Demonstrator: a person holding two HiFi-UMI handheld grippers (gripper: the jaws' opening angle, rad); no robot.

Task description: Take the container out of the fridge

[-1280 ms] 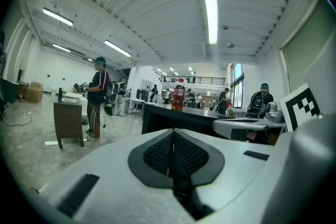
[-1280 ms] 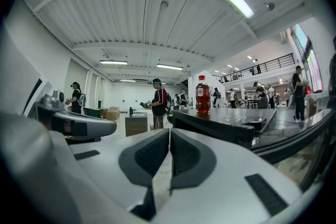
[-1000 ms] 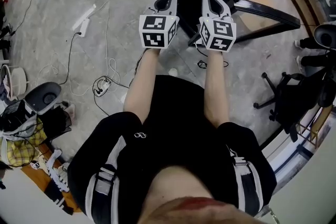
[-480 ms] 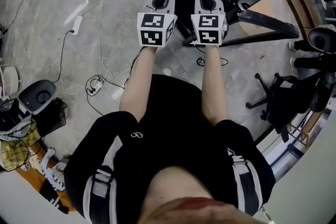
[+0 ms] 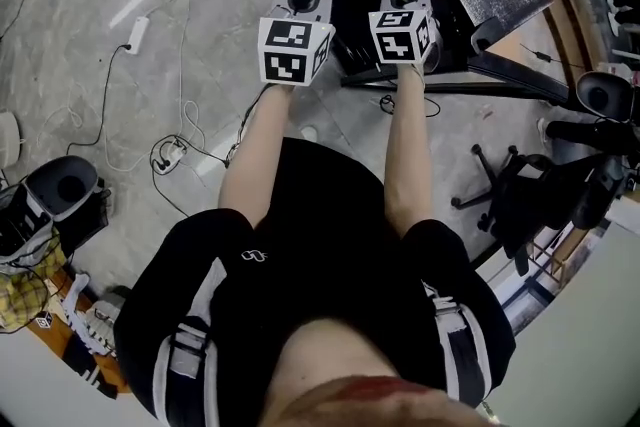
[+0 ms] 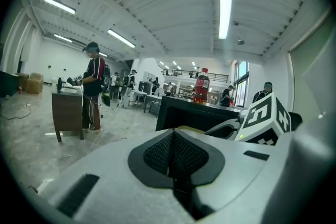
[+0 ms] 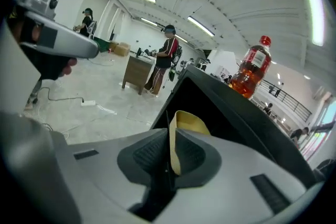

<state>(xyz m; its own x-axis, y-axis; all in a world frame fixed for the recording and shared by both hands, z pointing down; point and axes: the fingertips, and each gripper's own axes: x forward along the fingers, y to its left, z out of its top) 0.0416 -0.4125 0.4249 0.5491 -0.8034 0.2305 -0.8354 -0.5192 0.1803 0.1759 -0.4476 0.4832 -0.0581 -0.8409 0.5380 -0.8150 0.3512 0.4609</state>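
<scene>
Tan container (image 7: 193, 122) is gripped by its rim in the right claw (image 7: 169, 136), jaws pinched tight on it, just in front of the black fridge (image 7: 226, 107). Left claw (image 6: 173, 139) is fully closed, nothing held. Red bottle (image 7: 252, 68) is seen on the fridge top.

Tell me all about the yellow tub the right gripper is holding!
The tub is small, shallow and tan-yellow, an oblong with rounded corners. It looks like plastic, and nothing shows inside it. In the head view its open side faces up. The right gripper is shut on one thin side wall, one jaw inside and one outside. Nothing else visibly touches it. A black cabinet stands right behind it.
</scene>
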